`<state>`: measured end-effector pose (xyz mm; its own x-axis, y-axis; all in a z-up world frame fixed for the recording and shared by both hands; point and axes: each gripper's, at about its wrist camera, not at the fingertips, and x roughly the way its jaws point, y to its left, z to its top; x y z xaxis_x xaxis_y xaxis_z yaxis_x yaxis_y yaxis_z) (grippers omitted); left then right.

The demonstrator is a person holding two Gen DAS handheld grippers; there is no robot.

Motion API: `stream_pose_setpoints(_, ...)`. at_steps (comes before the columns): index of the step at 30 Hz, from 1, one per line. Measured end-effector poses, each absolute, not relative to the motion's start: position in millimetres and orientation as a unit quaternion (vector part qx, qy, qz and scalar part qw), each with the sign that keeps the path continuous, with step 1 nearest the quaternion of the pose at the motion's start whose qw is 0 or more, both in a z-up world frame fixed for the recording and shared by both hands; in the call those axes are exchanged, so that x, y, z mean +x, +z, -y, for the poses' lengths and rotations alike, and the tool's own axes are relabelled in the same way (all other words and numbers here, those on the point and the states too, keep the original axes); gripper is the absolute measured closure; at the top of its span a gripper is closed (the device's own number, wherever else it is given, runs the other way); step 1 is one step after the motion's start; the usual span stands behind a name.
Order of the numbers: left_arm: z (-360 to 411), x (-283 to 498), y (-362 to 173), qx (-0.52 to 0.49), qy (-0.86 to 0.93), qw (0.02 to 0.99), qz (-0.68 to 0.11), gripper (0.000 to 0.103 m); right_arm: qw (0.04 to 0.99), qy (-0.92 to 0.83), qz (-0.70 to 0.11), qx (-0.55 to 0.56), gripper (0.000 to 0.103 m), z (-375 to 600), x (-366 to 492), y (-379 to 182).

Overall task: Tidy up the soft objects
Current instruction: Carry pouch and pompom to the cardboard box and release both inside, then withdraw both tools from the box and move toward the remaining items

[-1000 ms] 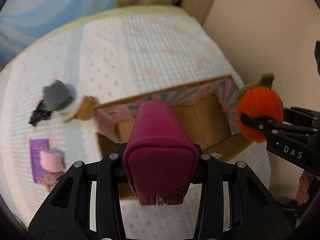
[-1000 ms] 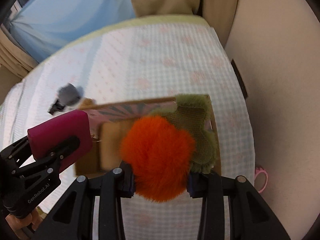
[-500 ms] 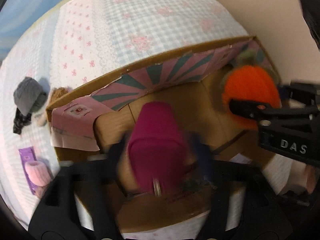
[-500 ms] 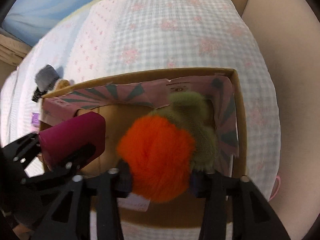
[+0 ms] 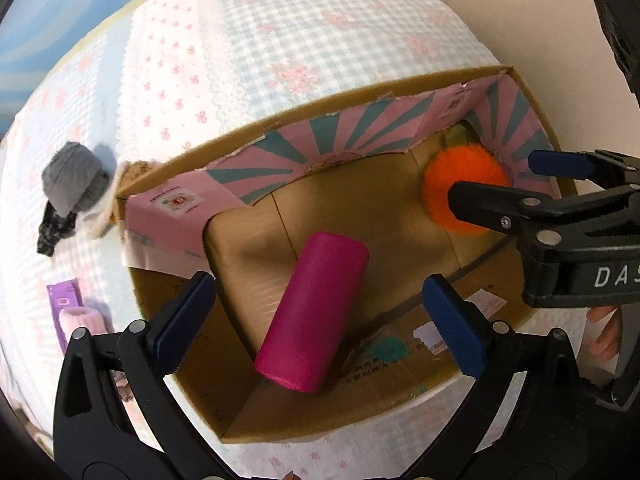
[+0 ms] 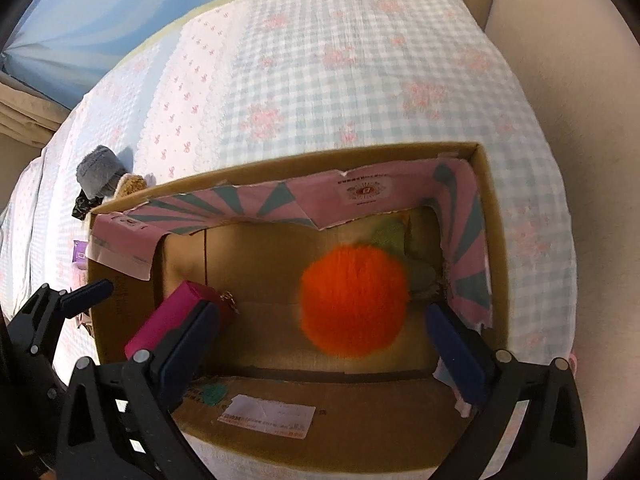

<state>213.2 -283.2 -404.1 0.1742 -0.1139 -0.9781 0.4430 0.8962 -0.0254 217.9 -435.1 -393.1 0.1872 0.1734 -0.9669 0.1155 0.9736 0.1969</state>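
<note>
Both hand-held grippers, left and right, hover spread wide above the cardboard box, pouch seemingly released.

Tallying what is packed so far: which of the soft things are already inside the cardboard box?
Two: the magenta pouch and the orange plush pumpkin. The grey sock bundle and pink roll lie outside on the bedspread.

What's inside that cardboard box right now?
Inside the cardboard box are a magenta pouch and an orange plush with a green top. The floor beneath them is hidden.
</note>
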Motion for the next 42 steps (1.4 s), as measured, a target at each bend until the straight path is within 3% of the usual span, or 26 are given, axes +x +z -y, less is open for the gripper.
stream_pose_setpoints(10, 266, 195, -337, 0.116, -0.177, 0.784, -0.583, 0.0, 0.785, 0.014, -0.609, 0.109, 0.0, 429, 197, -338)
stream_pose_setpoints(27, 204, 110, -161, 0.078, -0.181, 0.871, -0.45, 0.0, 0.848, -0.038, -0.517, 0.106, 0.0, 395, 99, -170)
stream_pose_setpoints(42, 101, 52, -98, 0.007, -0.103, 0.92, -0.378, 0.0, 0.908, -0.035, -0.411, 0.076, 0.0, 359, 39, -86)
